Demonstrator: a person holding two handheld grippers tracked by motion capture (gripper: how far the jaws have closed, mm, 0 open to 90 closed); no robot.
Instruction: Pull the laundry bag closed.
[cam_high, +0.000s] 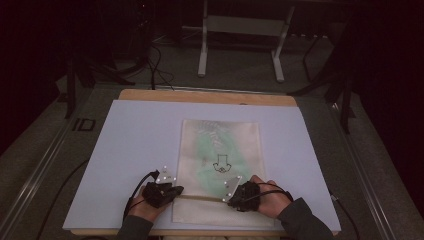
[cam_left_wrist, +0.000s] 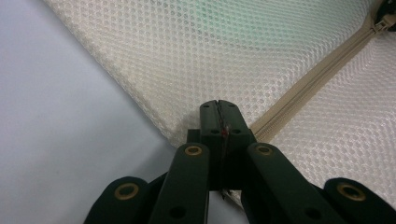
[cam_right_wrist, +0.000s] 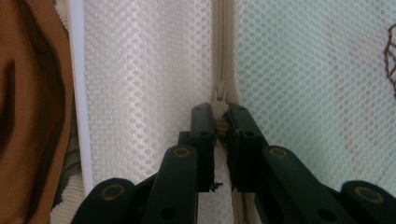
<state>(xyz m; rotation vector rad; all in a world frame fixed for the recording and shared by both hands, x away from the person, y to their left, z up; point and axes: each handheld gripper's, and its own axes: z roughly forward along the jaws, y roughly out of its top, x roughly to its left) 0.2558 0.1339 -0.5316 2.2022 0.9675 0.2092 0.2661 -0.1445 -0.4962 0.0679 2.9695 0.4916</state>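
- Mesh bag (cam_high: 220, 160) is laid flat on the pale board (cam_high: 135, 145), right of the board's centre, its long side running away from the person.
- Something green is seen through the mesh in the bag's middle; a small black arrow-like print is seen there too.
- A zip (cam_high: 200, 197) is run across the bag close to its near edge.
- Left gripper (cam_high: 172, 191) is held at the bag's left edge, at the end of the zip (cam_left_wrist: 317, 77). Its jaws are closed together, with the bag's edge (cam_left_wrist: 187, 133) pinched at the tips in the left gripper view.
- Right gripper (cam_high: 235, 192) is held on the zip line, right of the left one, with a stretch of zip between the two.
- In the right gripper view its jaws are clamped on the zip pull (cam_right_wrist: 219, 123); the slider (cam_right_wrist: 219, 91) is seen just beyond the tips.
- Both hands are rested low on the board at the near edge, wrists coming in from the bottom.
- In the left gripper view the slider (cam_left_wrist: 385, 21) is seen far up the zip at the top right corner.
- A white frame (cam_high: 240, 30) is stood on the floor beyond the table.
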